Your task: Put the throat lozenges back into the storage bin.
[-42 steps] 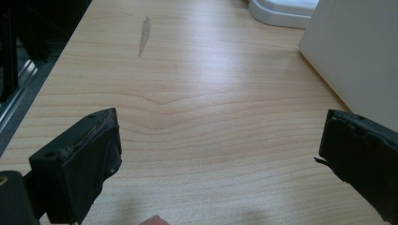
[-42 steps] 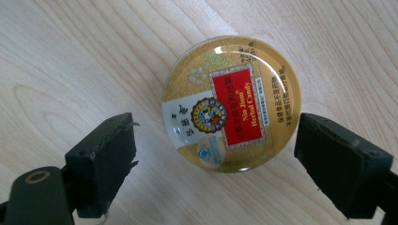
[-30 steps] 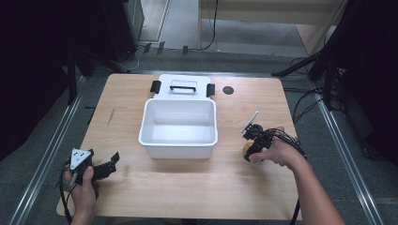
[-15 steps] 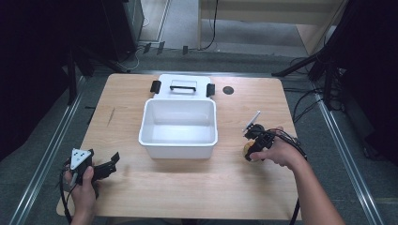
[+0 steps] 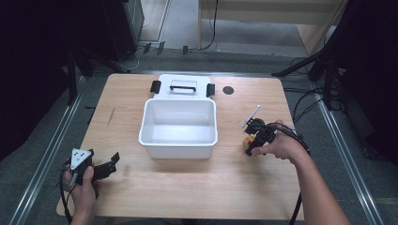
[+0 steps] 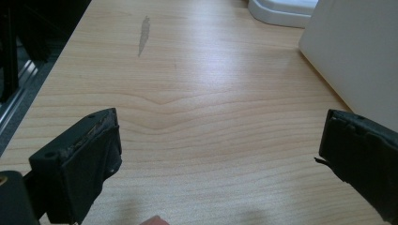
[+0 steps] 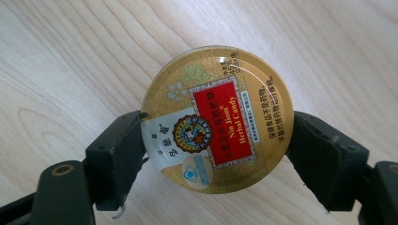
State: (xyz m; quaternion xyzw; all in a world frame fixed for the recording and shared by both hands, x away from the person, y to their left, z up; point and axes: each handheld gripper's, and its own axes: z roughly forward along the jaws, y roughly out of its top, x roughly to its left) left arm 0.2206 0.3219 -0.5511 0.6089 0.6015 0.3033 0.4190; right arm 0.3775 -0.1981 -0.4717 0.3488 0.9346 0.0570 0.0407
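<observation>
A light wooden surface (image 5: 187, 187) carries a grey streak (image 5: 110, 116) at centre left and a small black round spot (image 5: 228, 90) at upper centre right. Metal rails (image 5: 47, 159) run along both sides. Black cables (image 5: 305, 105) lie on the grey floor (image 5: 263, 58) at right.

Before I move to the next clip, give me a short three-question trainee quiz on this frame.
1. True or false: the left tongs are shut on the tin.
2. Multiple choice: the white bin holds A) a tin, B) nothing visible, C) a brush.
3. Short answer: where does the lid with the black handle lie relative to the bin?

Key
1. False. The left tongs gape over bare table; the right tongs grip the round tin by its rim.
2. B.
3. Flat on the table just past the bin's far side.
</observation>
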